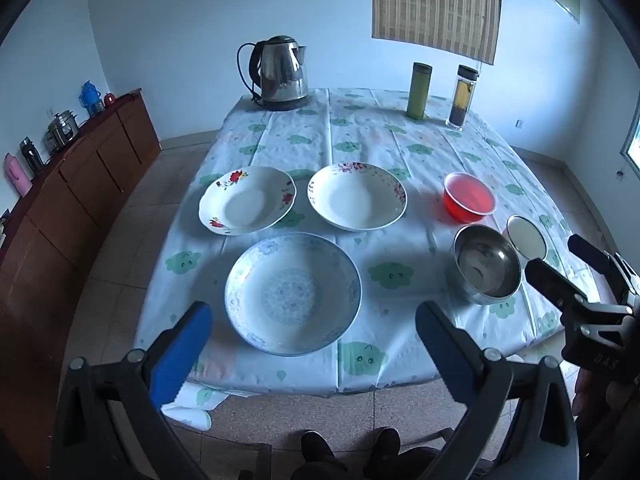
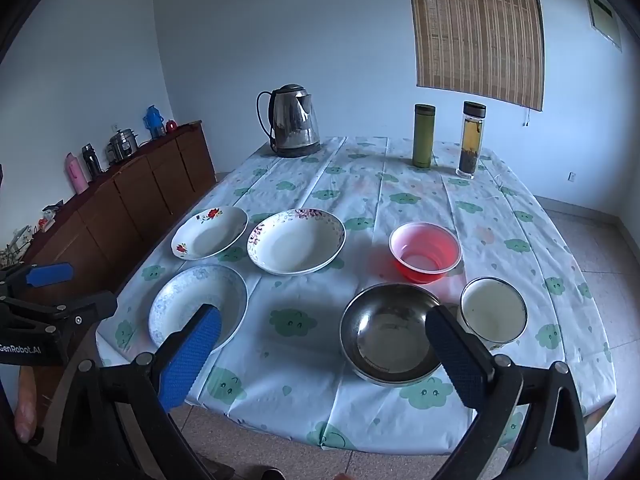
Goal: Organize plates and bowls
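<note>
- the left gripper [image 1: 314, 350] hangs over the near table edge with its jaws spread wide and nothing between them, above the blue-patterned plate [image 1: 293, 293]
- the right gripper [image 2: 324, 354] is spread just as wide and empty, in front of the steel bowl [image 2: 393, 333]
- behind the blue-patterned plate sit the red-flower plate [image 1: 248, 200] and the pink-rimmed plate [image 1: 357, 196], side by side and apart
- to the right stand the red plastic bowl [image 1: 469, 199], the steel bowl and a white cup [image 1: 526, 237] just beside it; whether the two touch i cannot tell
- only the left wrist view shows dark shoes [image 1: 348, 452] on the floor under the table edge
- only the right wrist view shows a bare forearm [image 2: 26, 408] at its left edge
- each view catches the other gripper from the side: "genrobot.ai" reads on the left one in the right wrist view, and letters like "das" on the right one in the left wrist view
- a kettle [image 1: 280, 74], a green flask [image 1: 419, 91] and a glass tea bottle [image 1: 462, 96] stand at the far end of the cloud-print tablecloth [image 1: 360, 132]
</note>
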`<state>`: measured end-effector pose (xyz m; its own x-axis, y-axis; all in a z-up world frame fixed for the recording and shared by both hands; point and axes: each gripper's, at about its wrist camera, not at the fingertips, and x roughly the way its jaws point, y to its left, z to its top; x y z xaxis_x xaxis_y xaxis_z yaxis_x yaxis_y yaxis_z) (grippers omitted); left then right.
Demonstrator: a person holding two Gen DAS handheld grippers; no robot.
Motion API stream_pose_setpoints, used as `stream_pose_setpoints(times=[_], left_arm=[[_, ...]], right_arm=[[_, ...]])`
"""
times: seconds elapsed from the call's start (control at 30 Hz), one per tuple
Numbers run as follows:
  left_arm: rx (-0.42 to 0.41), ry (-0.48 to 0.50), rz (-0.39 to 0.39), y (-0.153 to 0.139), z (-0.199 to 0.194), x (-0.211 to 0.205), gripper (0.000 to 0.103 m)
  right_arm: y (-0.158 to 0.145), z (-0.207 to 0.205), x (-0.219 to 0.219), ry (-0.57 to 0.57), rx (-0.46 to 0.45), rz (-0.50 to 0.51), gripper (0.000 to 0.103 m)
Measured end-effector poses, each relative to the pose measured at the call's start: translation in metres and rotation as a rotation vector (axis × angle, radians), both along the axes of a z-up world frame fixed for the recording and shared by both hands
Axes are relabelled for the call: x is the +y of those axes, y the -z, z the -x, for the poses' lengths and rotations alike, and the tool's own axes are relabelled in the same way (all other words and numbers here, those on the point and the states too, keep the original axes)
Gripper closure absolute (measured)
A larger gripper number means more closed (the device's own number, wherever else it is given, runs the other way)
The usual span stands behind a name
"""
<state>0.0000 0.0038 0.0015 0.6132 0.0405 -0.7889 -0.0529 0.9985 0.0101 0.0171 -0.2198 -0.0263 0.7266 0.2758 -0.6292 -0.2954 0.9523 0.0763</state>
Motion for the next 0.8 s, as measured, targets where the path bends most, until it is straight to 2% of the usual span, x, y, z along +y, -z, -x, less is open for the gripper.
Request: stream_pose_setpoints(times=[0.8], left_arm=[[-0.004, 0.001, -0.006, 0.0003, -0.0001, 0.0031, 0.0]], right_arm=[[0.0009, 0.0006, 0.0031, 0.0, 0.003, -0.003, 0.0]])
